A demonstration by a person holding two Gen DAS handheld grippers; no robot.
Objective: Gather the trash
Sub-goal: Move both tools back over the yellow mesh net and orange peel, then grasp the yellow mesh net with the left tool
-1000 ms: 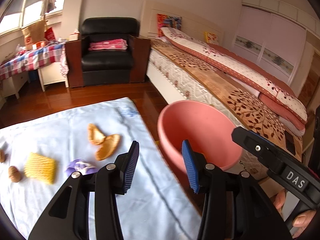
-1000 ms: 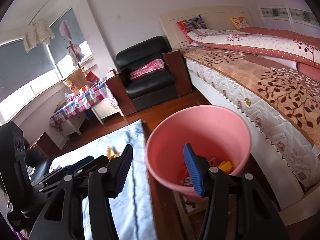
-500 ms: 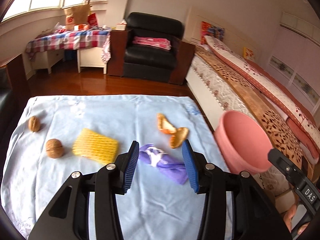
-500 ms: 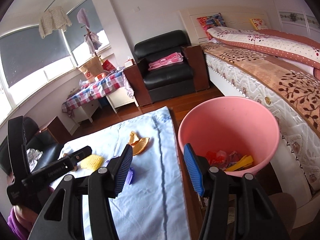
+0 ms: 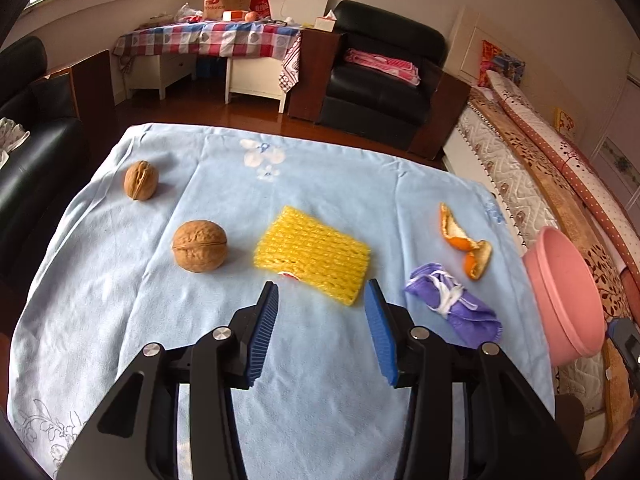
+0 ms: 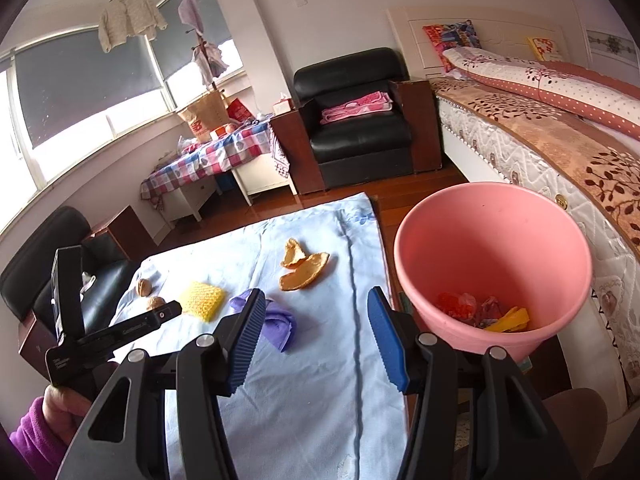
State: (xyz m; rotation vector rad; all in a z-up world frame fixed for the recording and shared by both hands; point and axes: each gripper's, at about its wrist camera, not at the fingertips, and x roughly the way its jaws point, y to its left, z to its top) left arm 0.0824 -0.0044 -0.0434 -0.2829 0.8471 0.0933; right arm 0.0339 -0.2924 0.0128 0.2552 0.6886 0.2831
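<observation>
On the light blue cloth (image 5: 320, 184) lie a yellow foam net (image 5: 312, 256), two walnuts (image 5: 199, 245) (image 5: 140, 180), a crumpled purple wrapper (image 5: 454, 309) and orange peel (image 5: 466, 242). My left gripper (image 5: 322, 300) hovers open just short of the foam net, nothing between its blue pads. My right gripper (image 6: 316, 312) is open and empty over the cloth, between the purple wrapper (image 6: 276, 320) and the pink bucket (image 6: 492, 240). The bucket holds red and yellow scraps (image 6: 484, 312). Orange peel (image 6: 302, 266) lies beyond the right gripper. The left gripper's handle (image 6: 116, 332) shows in the right wrist view.
The pink bucket (image 5: 568, 292) stands off the cloth's right edge, beside a bed (image 6: 560, 136). A black armchair (image 5: 384, 80) and a checked table (image 5: 208, 40) stand at the back. A black sofa (image 5: 28, 152) is on the left. A hand in a purple sleeve (image 6: 36, 432) holds the left gripper.
My left gripper swung left from the bucket over the cloth and now faces the foam net. My right gripper shifted left, so the bucket sits further right in its view.
</observation>
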